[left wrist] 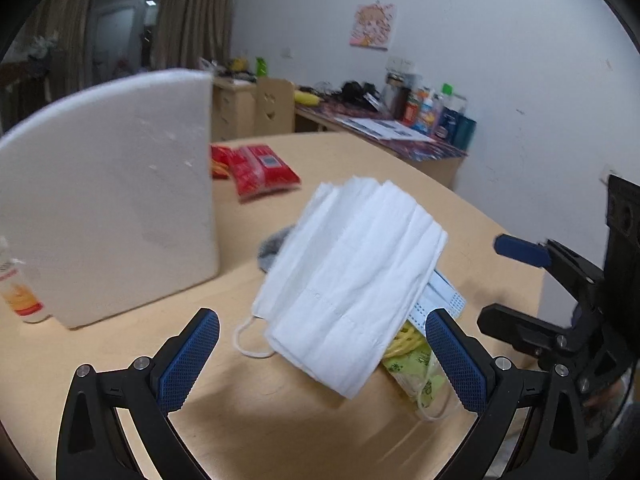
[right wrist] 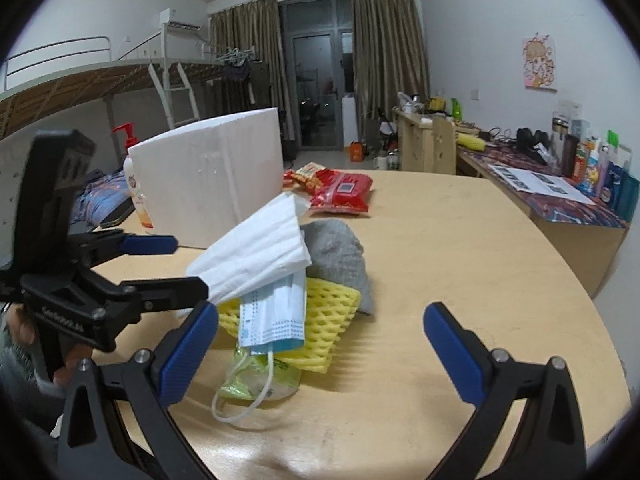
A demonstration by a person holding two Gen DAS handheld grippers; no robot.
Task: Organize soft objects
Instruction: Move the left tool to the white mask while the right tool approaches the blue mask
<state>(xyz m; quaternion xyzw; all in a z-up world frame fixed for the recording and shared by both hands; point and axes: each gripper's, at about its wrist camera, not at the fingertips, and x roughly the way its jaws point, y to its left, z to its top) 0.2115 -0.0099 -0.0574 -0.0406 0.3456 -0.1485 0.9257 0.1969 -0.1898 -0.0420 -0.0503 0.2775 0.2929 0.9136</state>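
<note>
A white pleated face mask (left wrist: 352, 284) leans tilted on a small pile in the middle of the round table. My left gripper (left wrist: 322, 316) is open, and the mask sits between and just beyond its blue pads without being pinched. Seen from the right wrist, the white mask (right wrist: 256, 256) touches the lower finger of the left gripper (right wrist: 191, 264). Under it lie a blue mask (right wrist: 272, 312), a yellow foam net (right wrist: 332, 312), a grey cloth (right wrist: 340, 252) and a crumpled greenish bag (right wrist: 248, 376). My right gripper (right wrist: 320, 308) is open over the pile's near side, holding nothing.
A white foam box (right wrist: 208, 176) stands on the table's left, with a pump bottle (right wrist: 136, 188) beside it. Red snack and wipe packs (right wrist: 344, 192) lie behind the pile. The wooden table (right wrist: 460, 248) has bare surface to the right. A cluttered desk (right wrist: 560, 192) runs along the wall.
</note>
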